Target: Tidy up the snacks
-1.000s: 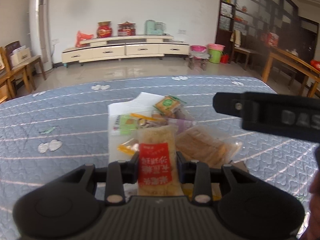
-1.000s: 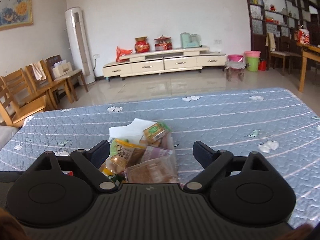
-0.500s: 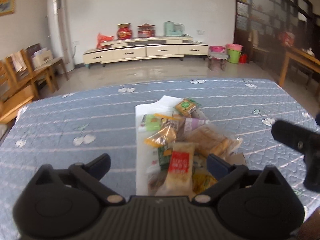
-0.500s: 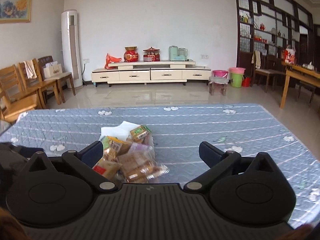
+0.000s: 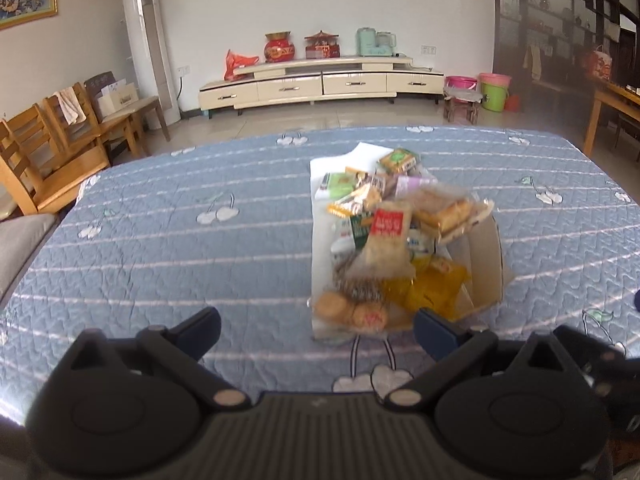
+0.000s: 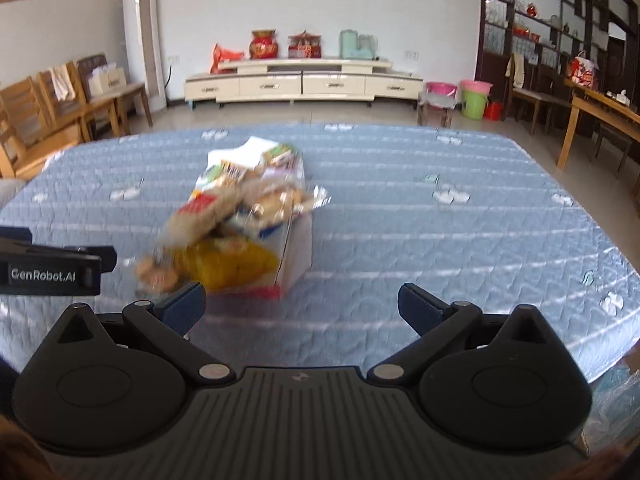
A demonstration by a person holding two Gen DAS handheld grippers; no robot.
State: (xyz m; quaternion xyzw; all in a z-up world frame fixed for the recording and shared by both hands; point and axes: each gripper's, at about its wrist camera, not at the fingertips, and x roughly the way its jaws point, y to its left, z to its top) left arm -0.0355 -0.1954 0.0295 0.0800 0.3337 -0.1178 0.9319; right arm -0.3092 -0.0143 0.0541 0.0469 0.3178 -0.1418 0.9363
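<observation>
A heap of wrapped snacks (image 5: pixel 400 216) fills and overflows a white cardboard box (image 5: pixel 486 264) on the blue quilted table. A clear packet with a red label (image 5: pixel 386 236) lies on top of the heap. My left gripper (image 5: pixel 316 328) stands open just short of the box's near end, nothing between its fingers. In the right wrist view the same heap (image 6: pixel 240 216) and box (image 6: pixel 298 252) lie ahead and to the left. My right gripper (image 6: pixel 302 300) is open and empty, near the box's front corner. The left gripper (image 6: pixel 52 272) shows at that view's left edge.
The blue cherry-print cloth (image 5: pixel 180 240) covers the whole table. Wooden chairs (image 5: pixel 60 144) stand past its left edge, and a wooden table (image 6: pixel 600 116) stands off to the right. A clear plastic bag (image 6: pixel 616 392) hangs by the near right corner.
My left gripper opened and let go of the red-labelled packet, which now lies on the heap. Both grippers have drawn back from the box, so more of the table shows.
</observation>
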